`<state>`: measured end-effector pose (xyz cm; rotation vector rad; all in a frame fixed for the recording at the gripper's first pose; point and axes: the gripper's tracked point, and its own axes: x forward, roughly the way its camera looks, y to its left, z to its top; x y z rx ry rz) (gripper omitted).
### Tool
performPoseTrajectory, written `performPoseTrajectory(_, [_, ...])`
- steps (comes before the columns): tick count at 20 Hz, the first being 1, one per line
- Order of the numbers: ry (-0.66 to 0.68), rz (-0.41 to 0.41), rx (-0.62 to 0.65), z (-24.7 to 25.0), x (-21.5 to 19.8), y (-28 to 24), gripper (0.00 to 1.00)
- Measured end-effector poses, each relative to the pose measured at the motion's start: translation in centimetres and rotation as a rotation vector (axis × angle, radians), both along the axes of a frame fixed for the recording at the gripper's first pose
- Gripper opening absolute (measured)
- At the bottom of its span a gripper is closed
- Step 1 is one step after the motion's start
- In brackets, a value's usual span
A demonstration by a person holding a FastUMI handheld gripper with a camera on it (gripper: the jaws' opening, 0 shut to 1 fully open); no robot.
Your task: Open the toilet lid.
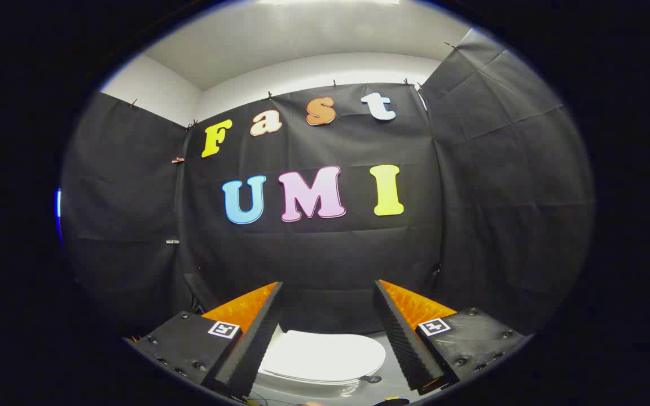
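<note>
Toilet lid [325, 355] lies closed below the wide-open, empty gripper [328, 293].

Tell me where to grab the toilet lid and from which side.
Likely the lid's rounded front rim, approached from above and in front. It lies flat and closed below the open gripper, seen between the fingers; the edge nearest them looks reachable. The hinge end isn't clear from here.

One toilet lid [325, 355], white and down flat, lies below and between the fingers. One gripper [328, 287] with two fingers [257, 332] spread wide apart, nothing between them. Each finger block carries one square marker [223, 329], two altogether.
</note>
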<state>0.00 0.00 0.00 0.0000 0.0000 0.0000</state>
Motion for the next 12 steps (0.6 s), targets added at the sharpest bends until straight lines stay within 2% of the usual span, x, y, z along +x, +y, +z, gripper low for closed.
performPoseTrajectory(7, [0.024, -0.036, 0.007, -0.6, 0.3, -1.1, 0.99])
performPoseTrajectory(12, [0.032, -0.025, 0.000, -0.7, 0.3, -0.7, 0.99])
